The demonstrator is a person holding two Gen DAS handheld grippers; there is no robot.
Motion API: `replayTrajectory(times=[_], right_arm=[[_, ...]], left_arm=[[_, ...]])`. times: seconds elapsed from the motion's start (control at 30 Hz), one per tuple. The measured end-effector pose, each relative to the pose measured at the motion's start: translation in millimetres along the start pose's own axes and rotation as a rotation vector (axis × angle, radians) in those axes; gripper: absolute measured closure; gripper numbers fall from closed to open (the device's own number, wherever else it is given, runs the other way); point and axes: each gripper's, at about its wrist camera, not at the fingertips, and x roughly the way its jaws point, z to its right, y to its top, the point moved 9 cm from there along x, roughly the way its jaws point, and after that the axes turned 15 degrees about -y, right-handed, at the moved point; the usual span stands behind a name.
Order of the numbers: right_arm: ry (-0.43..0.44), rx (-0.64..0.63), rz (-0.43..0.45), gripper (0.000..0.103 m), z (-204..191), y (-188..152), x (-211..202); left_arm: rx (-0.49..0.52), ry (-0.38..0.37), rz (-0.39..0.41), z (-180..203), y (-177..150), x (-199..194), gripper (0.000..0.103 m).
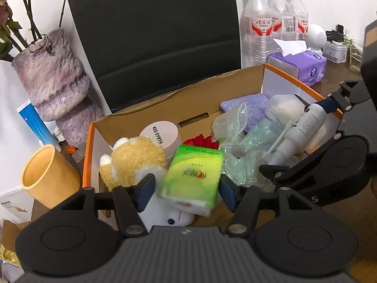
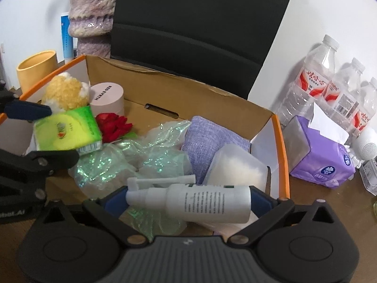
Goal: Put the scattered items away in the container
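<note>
Green tissue pack (image 1: 192,179) sits between the blue pads of the left gripper (image 1: 187,189), over the near-left part of the cardboard box (image 1: 165,103). Pack looks blurred; pads are just beside its two sides, but can't tell if they actually pinch it. In the right wrist view the same pack (image 2: 67,132) hangs above the box's left end w/ one pad (image 2: 28,112) on top and a black finger under it.

White spray bottle (image 2: 198,199) lies crosswise in the right gripper (image 2: 188,200), jaws clamped on its two ends, nozzle pointing left, over the box's near-right part. Left wrist view shows the bottle (image 1: 299,129) tilted, held from the right.

Inside the box: tan plush toy (image 1: 132,160) at the left end, touching the tissue pack; pink round tin (image 1: 162,134) behind it w/ "RED EARTH" on the lid; red flower (image 2: 112,126) just beside the tin; crumpled clear-green film (image 2: 132,160) across the middle; purple cloth (image 2: 209,143) toward the back right; frosted plastic tub (image 2: 235,165) near the right end.

Outside: yellow mug (image 1: 47,176) left of the box, fuzzy purple vase (image 1: 54,82) behind it. Right side: purple tissue packet (image 2: 322,160), three water bottles (image 2: 313,85) by the wall. Black chair back (image 1: 153,35) behind the box.
</note>
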Motion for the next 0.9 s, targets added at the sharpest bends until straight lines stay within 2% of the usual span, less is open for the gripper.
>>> replayTrajectory(times=[0.03, 0.1, 0.17, 0.23, 0.27, 0.43, 0.7, 0.9], right_arm=[[0.0, -0.001, -0.005, 0.0, 1, -1, 0], [0.001, 0.009, -0.02, 0.0, 3, -2, -1], [0.007, 0.022, -0.033, 0.0, 5, -3, -2], [0.012, 0.028, -0.038, 0.0, 6, -4, -6], [0.015, 0.029, -0.038, 0.0, 6, -4, -8], [-0.007, -0.01, -0.014, 0.0, 0, -6, -27], [-0.028, -0.007, 0.005, 0.0, 4, -6, -57], [-0.012, 0.033, -0.002, 0.0, 11, -13, -77]], left_arm=[[-0.003, -0.001, 0.0, 0, 0, -1, 0.031], [-0.025, 0.005, 0.005, -4, 0, -4, 0.009], [-0.051, 0.01, 0.01, -8, -1, -8, 0.003], [-0.064, 0.006, 0.014, -9, -1, -13, 0.003], [-0.061, 0.014, 0.016, -9, -1, -16, 0.0], [-0.054, 0.069, 0.013, -9, -2, -33, 0.0], [-0.08, 0.09, 0.022, -8, -6, -62, 0.0], [-0.13, 0.088, 0.041, -6, -15, -85, 0.0]])
